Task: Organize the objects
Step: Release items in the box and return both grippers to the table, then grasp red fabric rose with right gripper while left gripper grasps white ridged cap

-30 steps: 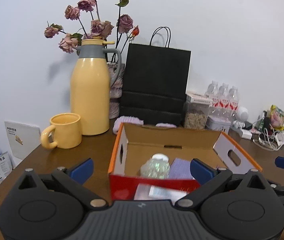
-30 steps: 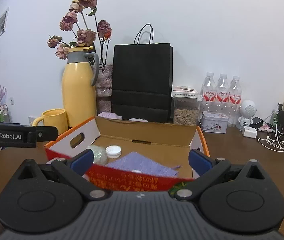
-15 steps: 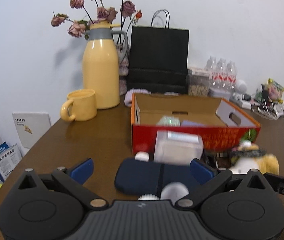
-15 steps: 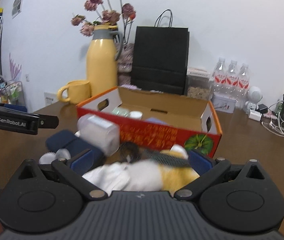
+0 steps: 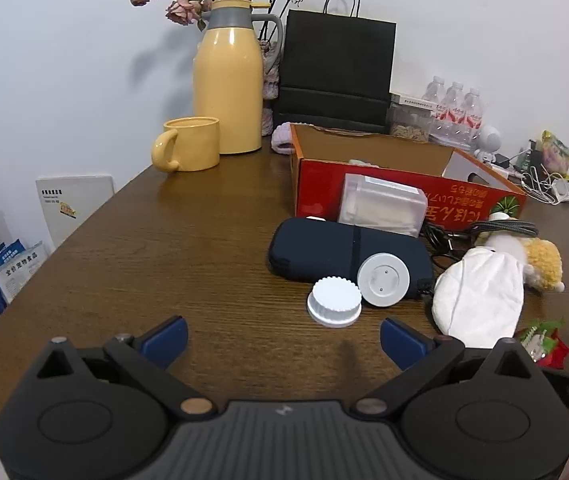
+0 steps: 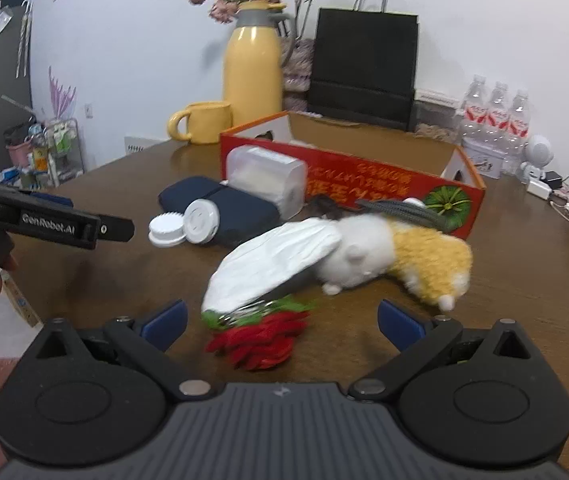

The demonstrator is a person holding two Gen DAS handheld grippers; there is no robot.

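A red cardboard box (image 5: 380,190) (image 6: 368,184) stands open on the brown table (image 5: 164,248). In front of it lie a dark blue case (image 5: 324,248) (image 6: 240,210), a clear plastic container (image 5: 382,204) (image 6: 268,178), two white lids (image 5: 334,302) (image 6: 166,230), a white packet (image 5: 480,296) (image 6: 276,262), a white and yellow plush toy (image 5: 532,254) (image 6: 408,256), a black cable (image 5: 504,226) and a red and green ornament (image 6: 260,338). My left gripper (image 5: 282,338) is open and empty, short of the lids. My right gripper (image 6: 280,326) is open, either side of the ornament.
A yellow jug (image 5: 228,88), a yellow mug (image 5: 190,144), dried flowers and a black paper bag (image 5: 336,68) stand behind the box. Water bottles (image 6: 496,120), a tin and cables sit at the right. The table's left edge drops to shelves and packets.
Both grippers have pulled back from over the box toward the table's near side. The objects in front of the box have come into view.
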